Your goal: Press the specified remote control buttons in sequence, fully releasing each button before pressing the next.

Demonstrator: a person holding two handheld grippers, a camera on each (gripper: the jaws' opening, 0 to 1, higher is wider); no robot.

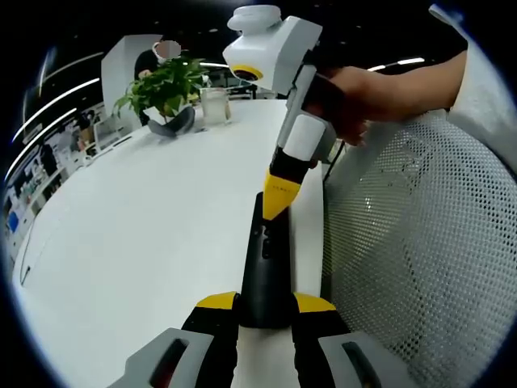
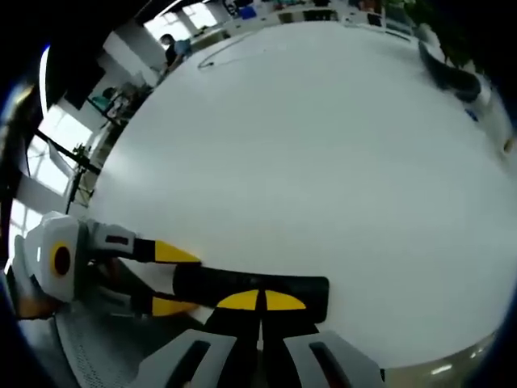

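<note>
Two tools meet on the black remote [image 1: 264, 267]: my left tool [image 1: 265, 305] clamps its near end between the yellow tips, while my right tool [image 1: 280, 204], tips closed to a point, touches its far end from above. From the right gripper view, my right tool [image 2: 260, 301] sits pinched together over the remote [image 2: 250, 289] at the white surface [image 2: 323, 162] edge, left tool [image 2: 174, 279] gripping from the side. Beyond the left tool stand a potted plant [image 1: 166, 93] and a glass jar [image 1: 216, 105]; a white mesh chair [image 1: 412, 242] crowds its right.
</note>
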